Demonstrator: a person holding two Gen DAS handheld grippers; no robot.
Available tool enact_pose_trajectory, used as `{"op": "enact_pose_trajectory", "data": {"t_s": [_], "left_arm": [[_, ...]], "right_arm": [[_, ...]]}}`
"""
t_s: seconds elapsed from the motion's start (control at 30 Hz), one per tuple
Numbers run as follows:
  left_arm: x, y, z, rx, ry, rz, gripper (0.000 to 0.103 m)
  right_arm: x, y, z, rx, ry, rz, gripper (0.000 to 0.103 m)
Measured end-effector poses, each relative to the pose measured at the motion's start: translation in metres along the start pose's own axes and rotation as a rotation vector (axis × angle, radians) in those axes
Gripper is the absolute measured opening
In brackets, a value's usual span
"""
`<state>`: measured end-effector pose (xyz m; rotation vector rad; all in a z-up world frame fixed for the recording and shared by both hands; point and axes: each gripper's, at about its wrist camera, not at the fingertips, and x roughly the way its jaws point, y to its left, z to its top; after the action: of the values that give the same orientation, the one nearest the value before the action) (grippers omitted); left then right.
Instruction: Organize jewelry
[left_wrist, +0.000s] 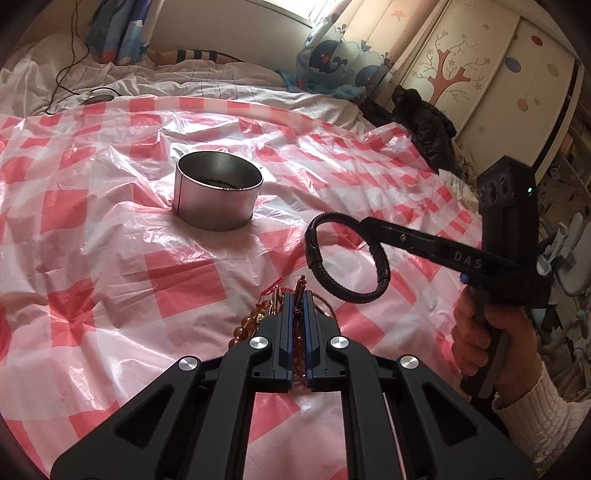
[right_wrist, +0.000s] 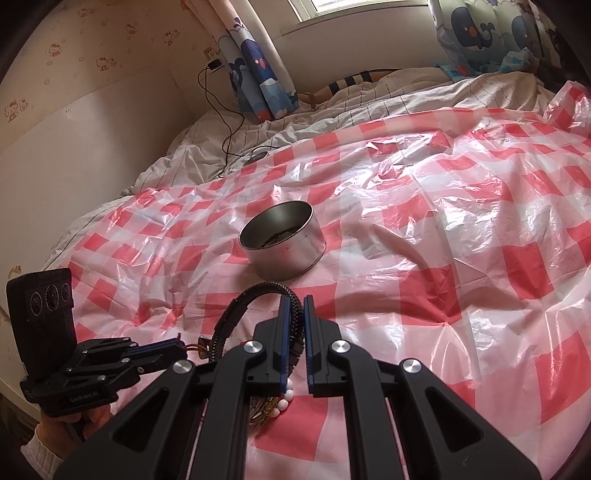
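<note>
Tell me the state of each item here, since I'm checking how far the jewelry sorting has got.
Metal tin: open, upright on the checkered sheet, something dark at its bottom.
Black braided bracelet: closed loop, held off the sheet.
Amber bead jewelry: pinched, partly hidden.
White bead bracelet: lying on the sheet.
Left gripper: shut on the amber bead jewelry.
Right gripper: shut on the black braided bracelet.

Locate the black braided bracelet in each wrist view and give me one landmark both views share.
Left wrist view: the black braided bracelet hangs right of centre, pinched by the right gripper.
Right wrist view: the bracelet arches at lower centre, clamped between that gripper's own fingers.
Shared landmark: the round metal tin on the red-checked plastic sheet.
</note>
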<state>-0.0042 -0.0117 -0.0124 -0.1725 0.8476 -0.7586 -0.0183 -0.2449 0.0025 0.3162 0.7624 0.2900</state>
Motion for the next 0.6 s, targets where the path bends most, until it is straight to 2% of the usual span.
{"op": "enact_pose_trajectory", "data": {"t_s": [0.13,0.33,0.6], "left_arm": [[-0.011,0.005,0.008,-0.035,-0.036,-0.058,0.004],[-0.019,0.009,0.033,-0.045,-0.051,-0.020,0.004],[0.006,0.006,0.106,-0.013,-0.081,0.032,0.004]], "right_arm": [[-0.002,-0.002,0.002,0.011,-0.010,0.005,0.008],[-0.008,-0.007,0.007,0.043,-0.040,0.021,0.008],[-0.015,-0.018,0.013,0.090,-0.068,0.038,0.008]]}}
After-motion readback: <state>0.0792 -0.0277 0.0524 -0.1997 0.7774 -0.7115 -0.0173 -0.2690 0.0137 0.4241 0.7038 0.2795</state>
